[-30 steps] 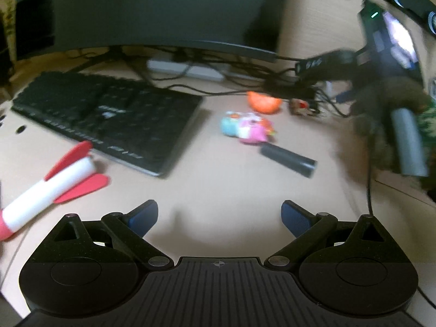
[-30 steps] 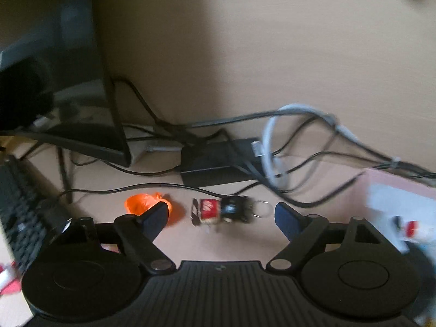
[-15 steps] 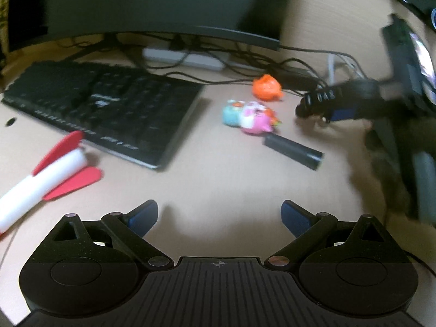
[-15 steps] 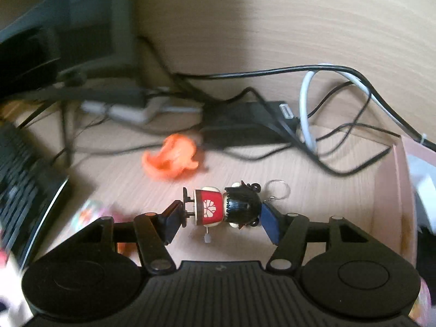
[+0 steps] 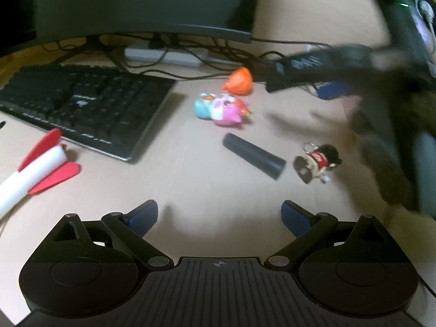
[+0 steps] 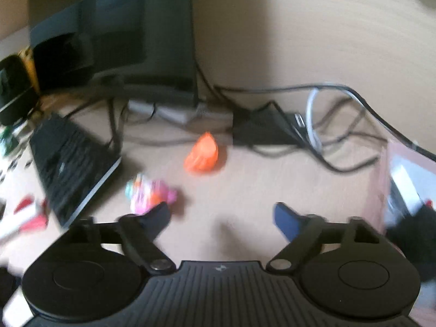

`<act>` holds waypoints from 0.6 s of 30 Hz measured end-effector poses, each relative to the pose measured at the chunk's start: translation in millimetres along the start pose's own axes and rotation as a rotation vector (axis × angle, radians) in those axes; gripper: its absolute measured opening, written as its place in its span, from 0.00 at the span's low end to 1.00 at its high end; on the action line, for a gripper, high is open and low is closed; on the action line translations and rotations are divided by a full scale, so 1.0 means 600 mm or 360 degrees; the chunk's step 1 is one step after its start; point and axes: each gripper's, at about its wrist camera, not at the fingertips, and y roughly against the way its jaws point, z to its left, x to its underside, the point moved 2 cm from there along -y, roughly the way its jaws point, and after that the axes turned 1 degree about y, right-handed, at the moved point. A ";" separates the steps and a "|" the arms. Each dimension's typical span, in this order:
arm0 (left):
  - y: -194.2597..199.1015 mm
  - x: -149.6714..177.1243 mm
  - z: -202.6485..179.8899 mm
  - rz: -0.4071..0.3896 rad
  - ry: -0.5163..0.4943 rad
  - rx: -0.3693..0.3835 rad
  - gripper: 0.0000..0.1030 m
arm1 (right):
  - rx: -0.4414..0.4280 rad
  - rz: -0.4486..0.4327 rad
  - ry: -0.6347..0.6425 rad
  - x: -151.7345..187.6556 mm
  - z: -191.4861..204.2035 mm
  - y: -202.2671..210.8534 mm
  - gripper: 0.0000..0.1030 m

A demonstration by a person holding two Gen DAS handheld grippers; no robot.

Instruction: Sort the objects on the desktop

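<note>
My left gripper is open and low over bare desk. Ahead of it lie a black cylinder and, just right of it, a small doll keychain on its side. Further back sit a pink-and-teal toy and an orange toy. A red-and-white rocket lies at the left. My right gripper is blurred and its jaws are opening with nothing between them. The pink toy is by its left finger and the orange toy is ahead. The doll is hidden in the right wrist view.
A black keyboard lies at the left under a dark monitor. Tangled cables and a black adapter run along the back wall. A pink box stands at the right edge.
Half a second ago the right gripper's jaws were around the doll keychain; now they stand wide and the doll lies loose beside the black cylinder. The right gripper swung left. The left gripper stayed put.
</note>
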 end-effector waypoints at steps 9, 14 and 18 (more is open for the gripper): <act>0.015 0.003 0.057 -0.0029 0.0116 -0.0085 0.97 | 0.0110 0.0163 0.0298 -0.075 0.054 -0.178 0.61; 0.010 0.001 0.059 -0.0020 0.0107 -0.0073 0.97 | 0.0044 0.0210 0.0252 -0.075 0.048 -0.179 0.24; 0.003 0.006 0.039 -0.0006 0.0059 -0.0030 0.97 | -0.0007 0.0163 0.0217 -0.054 0.044 -0.127 0.17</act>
